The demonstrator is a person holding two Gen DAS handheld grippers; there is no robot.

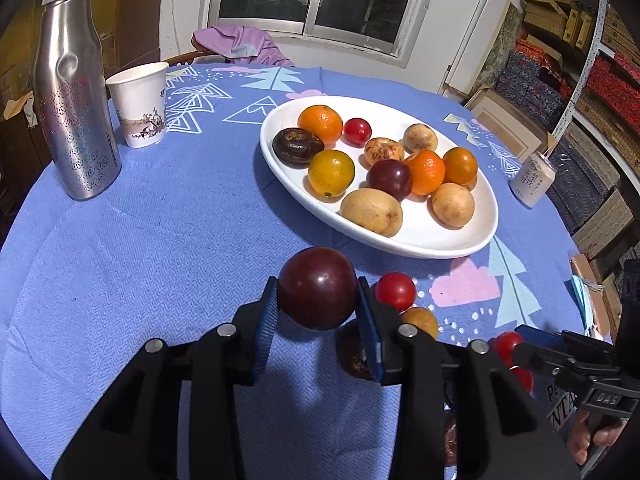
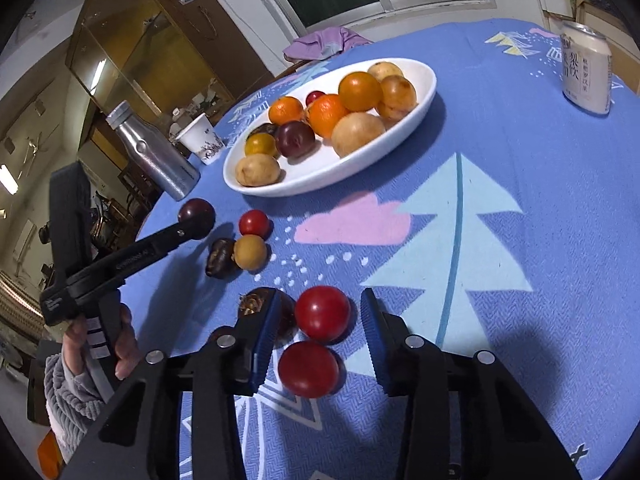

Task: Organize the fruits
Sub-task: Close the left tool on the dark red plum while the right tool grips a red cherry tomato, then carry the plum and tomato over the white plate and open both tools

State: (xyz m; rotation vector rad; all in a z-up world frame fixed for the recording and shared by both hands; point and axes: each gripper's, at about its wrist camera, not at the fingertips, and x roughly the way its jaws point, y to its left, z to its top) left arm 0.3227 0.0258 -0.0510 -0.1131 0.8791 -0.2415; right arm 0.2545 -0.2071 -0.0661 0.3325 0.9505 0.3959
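The left gripper (image 1: 318,294) is clamped on a dark plum (image 1: 318,288), both blue pads pressing its flanks, and holds it clear of the blue tablecloth (image 1: 160,240), short of the near rim of the white plate (image 1: 400,246). The grip sits near the fruit's widest part on smooth, round skin; my judgement is that a tilt or jolt on the way to the plate could let it roll out of the pads, and the plate, already crowded with fruit, leaves little free room to set it down without knocking a neighbour. The right gripper (image 2: 320,322) stands near the table's front edge with its fingers apart around a red cherry tomato (image 2: 323,319); a gap shows on both sides, so nothing is gripped yet. A second red tomato (image 2: 308,368) lies just in front of the first, and a brown scaly fruit (image 2: 256,304) is beside the left finger (image 2: 266,332); closing here could nudge either away or pinch two at once. Soft tomato skin may split under a hard squeeze. Three more loose fruits lie on the cloth between the grippers and the plate.
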